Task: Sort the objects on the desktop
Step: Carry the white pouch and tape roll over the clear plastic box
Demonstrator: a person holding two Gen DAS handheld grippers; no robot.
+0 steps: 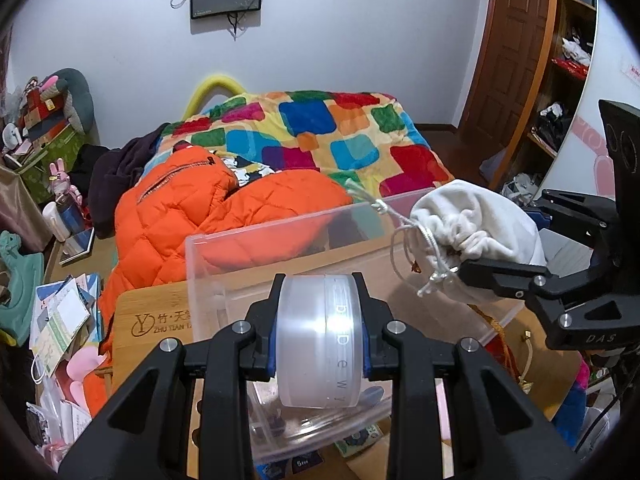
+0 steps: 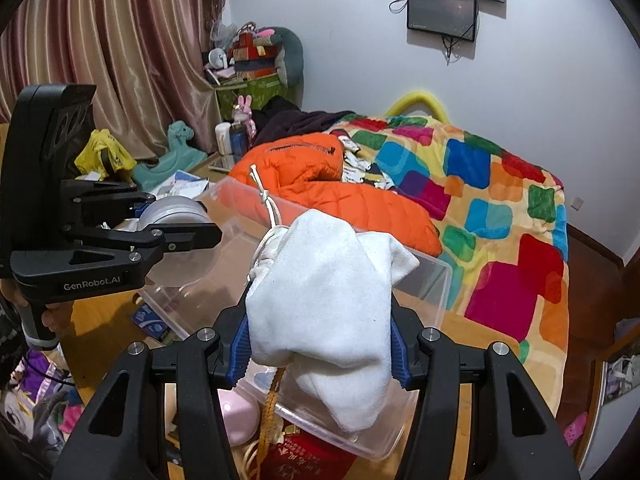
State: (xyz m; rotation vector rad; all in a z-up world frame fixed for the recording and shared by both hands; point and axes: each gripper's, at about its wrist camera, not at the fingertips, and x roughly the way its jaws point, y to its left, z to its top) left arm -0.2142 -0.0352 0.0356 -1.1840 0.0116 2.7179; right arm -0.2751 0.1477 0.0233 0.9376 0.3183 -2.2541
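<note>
1. The left gripper [image 1: 320, 328] has its jaws clenched on a frosted round jar [image 1: 320, 340], pinching its flat ends between the blue pads, so the curved side faces the camera. The jar hangs over the near left part of the clear plastic bin [image 1: 208, 280].
2. The right gripper [image 2: 320, 344] has its jaws clamped on a white drawstring pouch [image 2: 328, 304], squeezed at mid-body. The pouch's gathered neck and knotted cord [image 2: 264, 200] point away from the jaws, and its loose bottom sags below them.
3. In the left wrist view the pouch [image 1: 480, 220] is held above the bin's right side, near its far wall.
4. The bin sits on a wooden tabletop [image 1: 156, 320], its far rim toward the bed [image 1: 320, 136]. Its open top lies beneath both held things, and the walls stand straight and thin.
5. An orange quilted jacket [image 1: 180, 216] bulges just behind the bin's far wall.
6. Textures: the jar is smooth, translucent plastic with faint lettering; the pouch is soft, napped cloth; the bin is glossy and see-through.
7. Below the pouch a red card [image 2: 308, 460] and a yellow tassel [image 2: 272, 404] lie by the bin's near edge.
</note>
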